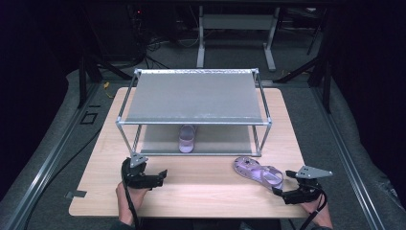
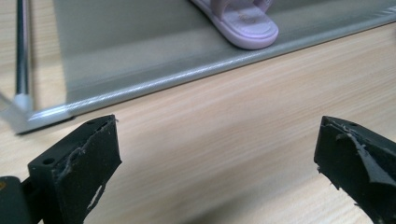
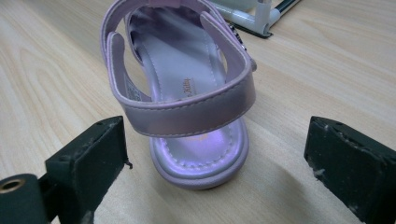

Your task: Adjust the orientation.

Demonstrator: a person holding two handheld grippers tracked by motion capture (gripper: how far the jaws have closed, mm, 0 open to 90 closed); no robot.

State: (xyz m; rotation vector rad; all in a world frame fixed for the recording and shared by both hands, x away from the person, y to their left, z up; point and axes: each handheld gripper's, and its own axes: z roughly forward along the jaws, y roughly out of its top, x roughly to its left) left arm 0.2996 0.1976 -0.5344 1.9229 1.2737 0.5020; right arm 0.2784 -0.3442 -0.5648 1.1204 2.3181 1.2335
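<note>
A lilac sandal (image 1: 258, 172) lies on the wooden table (image 1: 201, 191) at the front right, its heel toward my right gripper (image 1: 283, 183). In the right gripper view the sandal's heel strap (image 3: 187, 112) sits just ahead of and between the open jaws, untouched. A second lilac sandal (image 1: 187, 138) rests on the lower shelf of the metal rack (image 1: 194, 122); its end (image 2: 243, 25) shows in the left gripper view. My left gripper (image 1: 162, 176) stands open over bare table in front of the rack, with nothing between its jaws.
The rack's grey top shelf (image 1: 191, 98) is bare and spans the table's middle. Its front legs and lower rail (image 2: 154, 81) stand close ahead of the left gripper. Table edges lie near both hands; dark floor and cables surround the table.
</note>
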